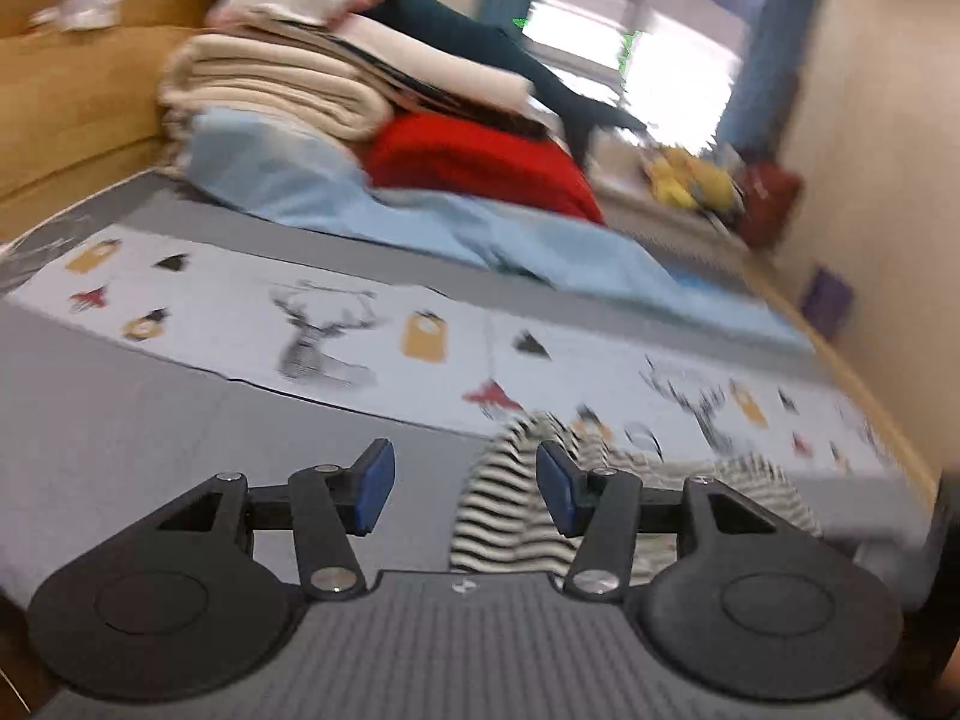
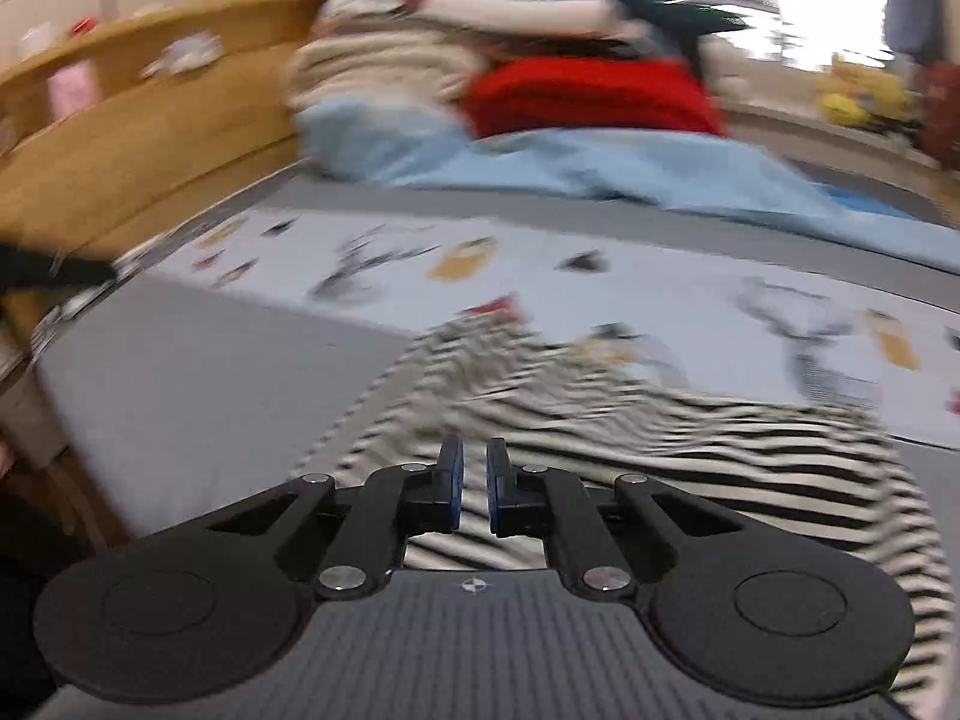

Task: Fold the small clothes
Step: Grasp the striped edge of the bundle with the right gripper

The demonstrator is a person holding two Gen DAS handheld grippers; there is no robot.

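One striped garment [image 2: 660,420] (two tools [image 1: 465,489] [image 2: 474,483])

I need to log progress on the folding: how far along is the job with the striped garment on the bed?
Done: nothing clearly; the striped garment lies rumpled on the grey bed, with no neat fold visible. In hand: nothing; the left gripper is open and empty, the right gripper is nearly shut above the fabric, not visibly pinching it. Left: grasp an edge and fold it flat.

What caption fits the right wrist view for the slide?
Right gripper nearly shut above a black-and-white striped garment on a grey bed, folded bedding stacked behind.
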